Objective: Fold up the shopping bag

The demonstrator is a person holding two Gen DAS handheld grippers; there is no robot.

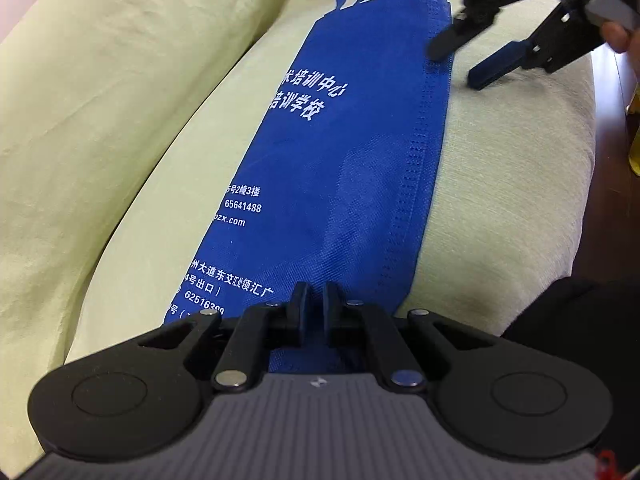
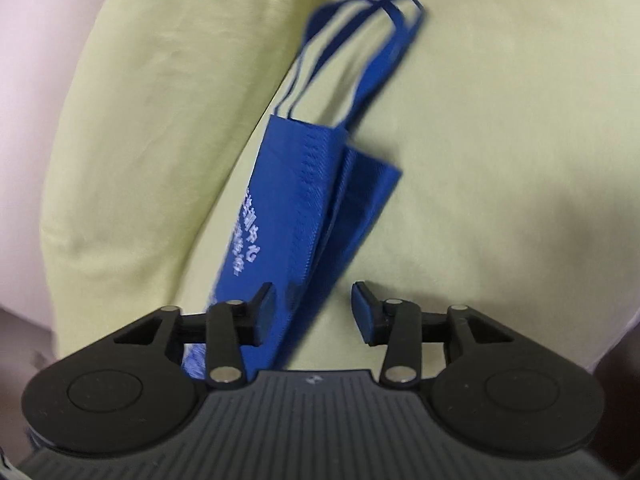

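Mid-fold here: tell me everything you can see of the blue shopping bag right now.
The blue shopping bag looks like non-woven fabric with white printed text and stitched edges. It lies flat as a long narrow strip on the yellow-green cushion, its two loop handles at the far end. The left gripper is shut on its near end. The right gripper is open beside its long edge, one layer splayed out there.

"65641488", "培训中心" on blue bag [image 1: 340, 168]

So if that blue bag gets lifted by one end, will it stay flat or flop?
The blue bag would probably flop: it looks like thin woven-look fabric, creased, lying flat on the green cushion. Likely light, too. Its loop handles would probably dangle. The left gripper pinches its near end; the right gripper is open.
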